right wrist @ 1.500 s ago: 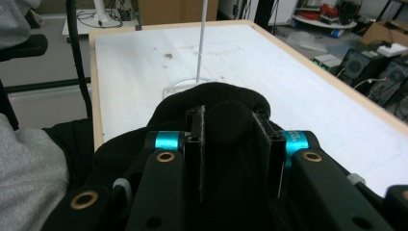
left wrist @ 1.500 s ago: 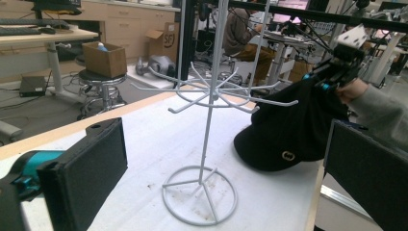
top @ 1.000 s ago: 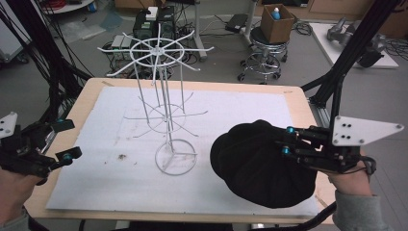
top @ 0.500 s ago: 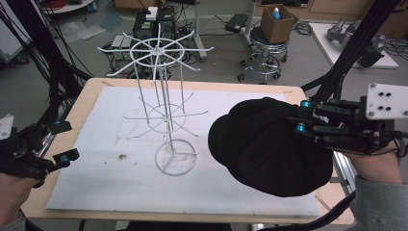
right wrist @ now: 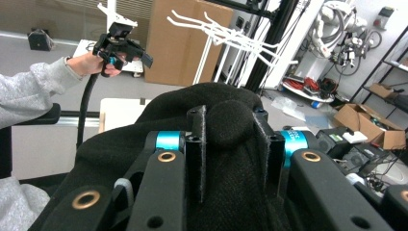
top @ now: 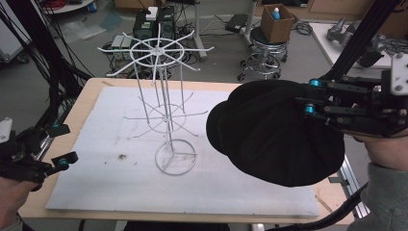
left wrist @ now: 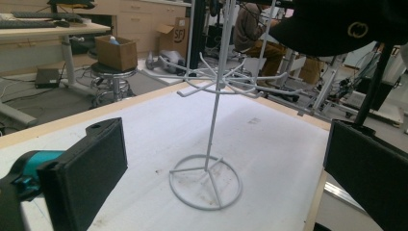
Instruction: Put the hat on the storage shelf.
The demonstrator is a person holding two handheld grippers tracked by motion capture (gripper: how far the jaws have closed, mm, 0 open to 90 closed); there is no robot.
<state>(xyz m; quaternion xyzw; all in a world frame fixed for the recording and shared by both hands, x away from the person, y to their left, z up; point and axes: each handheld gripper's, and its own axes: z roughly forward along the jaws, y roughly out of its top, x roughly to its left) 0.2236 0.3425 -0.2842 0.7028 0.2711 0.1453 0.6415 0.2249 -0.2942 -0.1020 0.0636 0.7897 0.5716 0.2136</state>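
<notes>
1. The black cap (top: 274,137) hangs in the air over the right part of the table (top: 86,98), clear of the white mat (top: 240,192) beneath it and just to the right of the white wire rack (top: 161,96).
2. The right gripper (top: 308,103) has its jaws clamped on a fold of the cap's fabric (in the right gripper view the cloth bulges up between the two black jaws).
3. The left gripper (top: 62,144) waits at the table's left edge, jaws apart and holding nothing, well away from the rack.
4. Judging by this, the step in hand is carrying the cap toward the rack to hang it.
5. The next move likely calls for lifting the cap level with the top ring of hooks (top: 156,48), then easing it over one prong without knocking the light stand; its round base (left wrist: 206,182) looks easy to tip.
</notes>
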